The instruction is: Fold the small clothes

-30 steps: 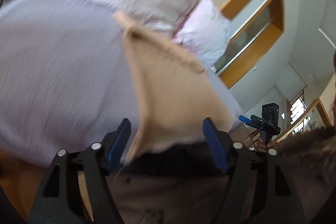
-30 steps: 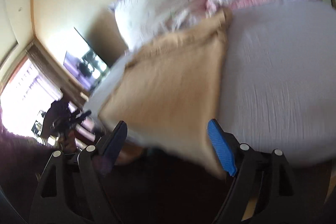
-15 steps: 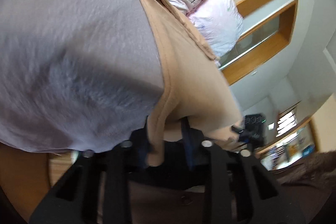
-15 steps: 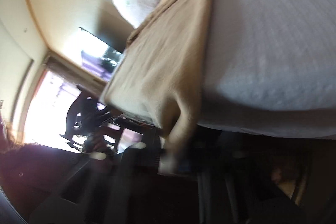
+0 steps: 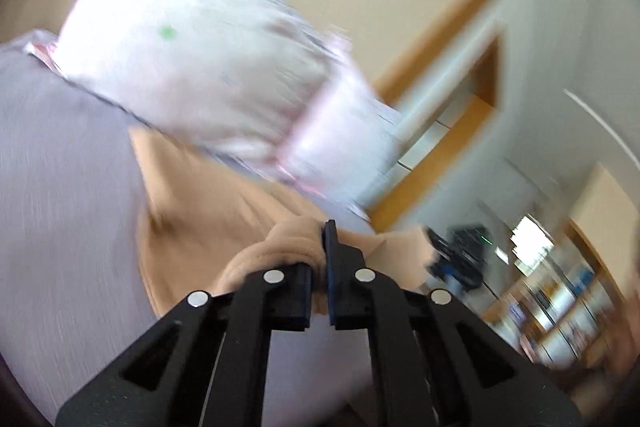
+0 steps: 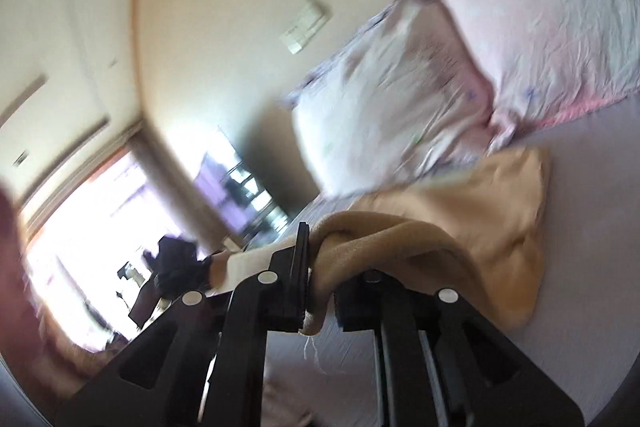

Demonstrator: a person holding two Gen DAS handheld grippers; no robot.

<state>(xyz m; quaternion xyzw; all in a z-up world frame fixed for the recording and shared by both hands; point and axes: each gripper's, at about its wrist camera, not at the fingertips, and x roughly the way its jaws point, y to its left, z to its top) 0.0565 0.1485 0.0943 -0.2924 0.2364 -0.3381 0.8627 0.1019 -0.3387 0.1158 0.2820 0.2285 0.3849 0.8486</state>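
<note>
The garment point(image 5: 208, 215) is one tan piece of soft, plain cloth. Its far part lies spread on the bed, with its far edge at the foot of the pillows; in the right wrist view point(image 6: 492, 211) that part looks flat with a few shallow creases. The near edge is lifted off the bed and bunched into thick rolled folds at two points, one in each view. A thin loose thread hangs from the bunched edge in the right wrist view.
</note>
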